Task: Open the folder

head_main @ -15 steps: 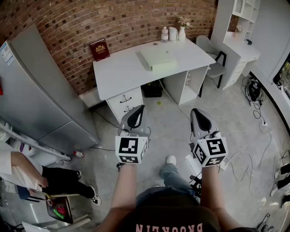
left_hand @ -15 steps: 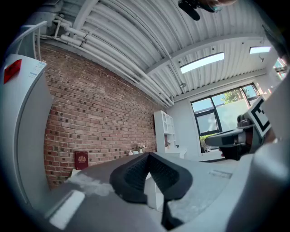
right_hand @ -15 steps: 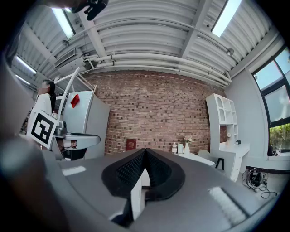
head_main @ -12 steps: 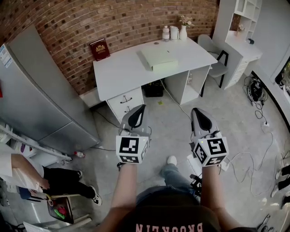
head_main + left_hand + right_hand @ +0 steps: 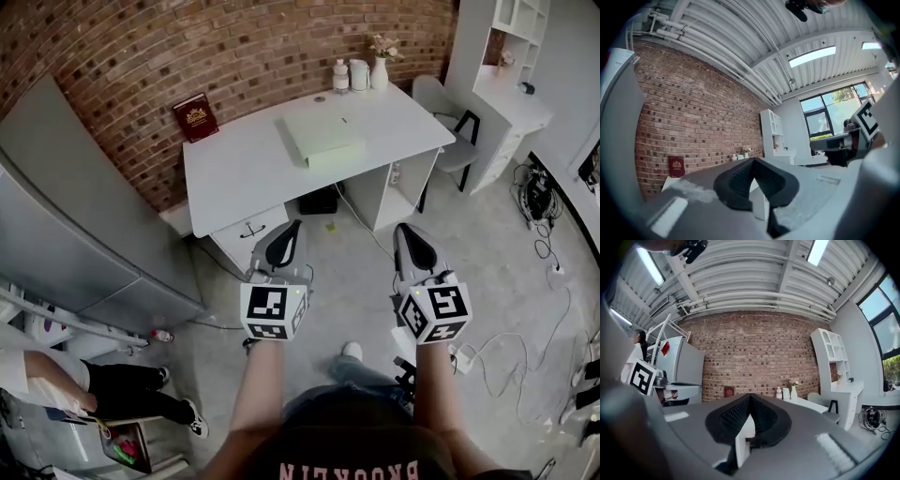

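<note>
A pale green folder [image 5: 323, 134] lies closed and flat on the white desk [image 5: 244, 164] against the brick wall. Both grippers hang level over the floor, well short of the desk. My left gripper [image 5: 286, 232] is shut with nothing between its jaws; in the left gripper view [image 5: 753, 161] its tips meet. My right gripper [image 5: 412, 234] is shut and empty too, its tips together in the right gripper view [image 5: 750, 397]. The folder is hidden behind the jaws in both gripper views.
A red book [image 5: 195, 116] leans on the wall at the desk's back left. Bottles and a vase [image 5: 378, 67] stand at its back right. A grey chair [image 5: 448, 127] sits to the right, a grey fridge [image 5: 66, 216] to the left. Cables [image 5: 525, 309] lie on the floor. A seated person [image 5: 66, 384] is at lower left.
The desk and folder sit a little nearer and lower in the head view than before. Both grippers keep their place and stay shut.
</note>
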`<action>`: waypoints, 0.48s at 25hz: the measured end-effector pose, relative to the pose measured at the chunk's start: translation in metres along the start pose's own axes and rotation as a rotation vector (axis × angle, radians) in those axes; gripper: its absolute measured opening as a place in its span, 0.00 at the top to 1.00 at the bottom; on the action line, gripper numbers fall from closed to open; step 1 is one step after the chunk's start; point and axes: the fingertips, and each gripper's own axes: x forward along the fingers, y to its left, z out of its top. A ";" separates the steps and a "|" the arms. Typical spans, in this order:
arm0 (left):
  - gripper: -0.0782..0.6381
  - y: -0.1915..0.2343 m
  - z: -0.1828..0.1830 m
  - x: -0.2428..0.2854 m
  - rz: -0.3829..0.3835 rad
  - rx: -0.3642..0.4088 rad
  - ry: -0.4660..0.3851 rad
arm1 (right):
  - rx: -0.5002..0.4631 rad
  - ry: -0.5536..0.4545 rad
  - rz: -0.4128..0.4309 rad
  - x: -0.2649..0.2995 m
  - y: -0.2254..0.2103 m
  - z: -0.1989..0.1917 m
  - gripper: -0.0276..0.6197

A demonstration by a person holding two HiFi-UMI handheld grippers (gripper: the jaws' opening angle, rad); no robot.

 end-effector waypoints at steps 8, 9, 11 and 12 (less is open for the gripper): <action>0.89 0.003 0.005 0.076 0.026 -0.031 -0.015 | -0.021 -0.006 0.019 0.059 -0.061 0.013 0.96; 0.89 0.003 0.005 0.082 0.015 -0.042 -0.022 | -0.023 -0.009 0.015 0.064 -0.066 0.013 0.96; 0.89 0.001 0.003 0.090 -0.008 -0.060 -0.030 | -0.031 -0.011 0.008 0.072 -0.073 0.011 0.96; 0.89 0.000 0.001 0.093 -0.014 -0.061 -0.027 | -0.038 -0.006 0.004 0.075 -0.076 0.009 0.96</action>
